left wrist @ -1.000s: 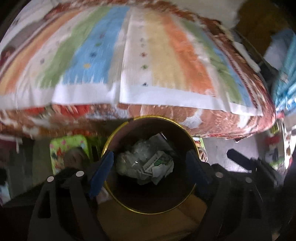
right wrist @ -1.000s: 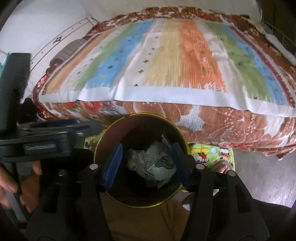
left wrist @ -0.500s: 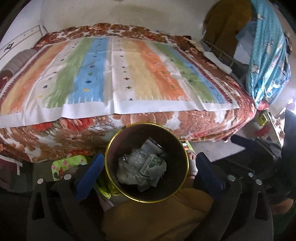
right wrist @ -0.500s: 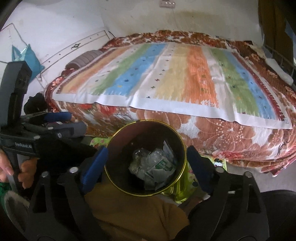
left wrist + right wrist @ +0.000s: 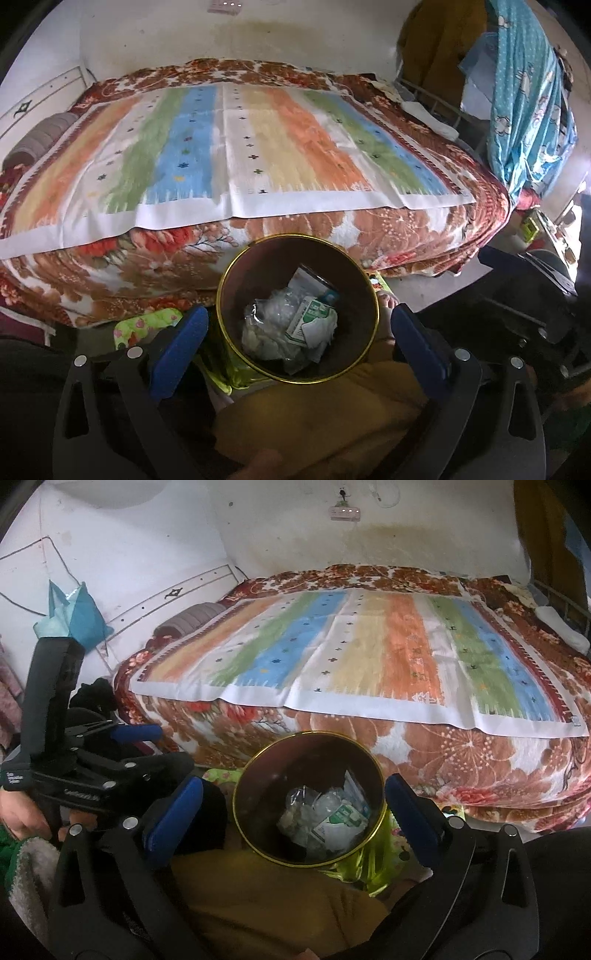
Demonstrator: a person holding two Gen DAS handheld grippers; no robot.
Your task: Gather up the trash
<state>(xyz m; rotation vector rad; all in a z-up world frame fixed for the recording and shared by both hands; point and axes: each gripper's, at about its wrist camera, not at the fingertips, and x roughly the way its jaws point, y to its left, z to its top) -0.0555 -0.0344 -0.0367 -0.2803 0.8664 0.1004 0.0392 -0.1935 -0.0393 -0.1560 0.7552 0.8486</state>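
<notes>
A round dark bin with a gold rim [image 5: 236, 273] stands on the floor in front of the bed; it also shows in the right wrist view [image 5: 255, 768]. Crumpled plastic and paper trash [image 5: 291, 325] lies inside it, also seen in the right wrist view [image 5: 325, 819]. My left gripper [image 5: 297, 328] is open and empty, held above the bin. My right gripper [image 5: 293, 801] is open and empty, also above the bin. The left gripper's body shows at the left of the right wrist view [image 5: 74, 760].
A bed with a striped sheet [image 5: 240, 155] over a floral blanket [image 5: 461, 753] fills the space behind the bin. A green patterned mat [image 5: 147, 325] lies on the floor. A blue cloth [image 5: 528, 110] hangs at the right. A yellow-brown garment [image 5: 266, 897] lies below the grippers.
Both grippers have risen and pulled back from the bin, and their jaws have opened wider. The trash stays in the bin.
</notes>
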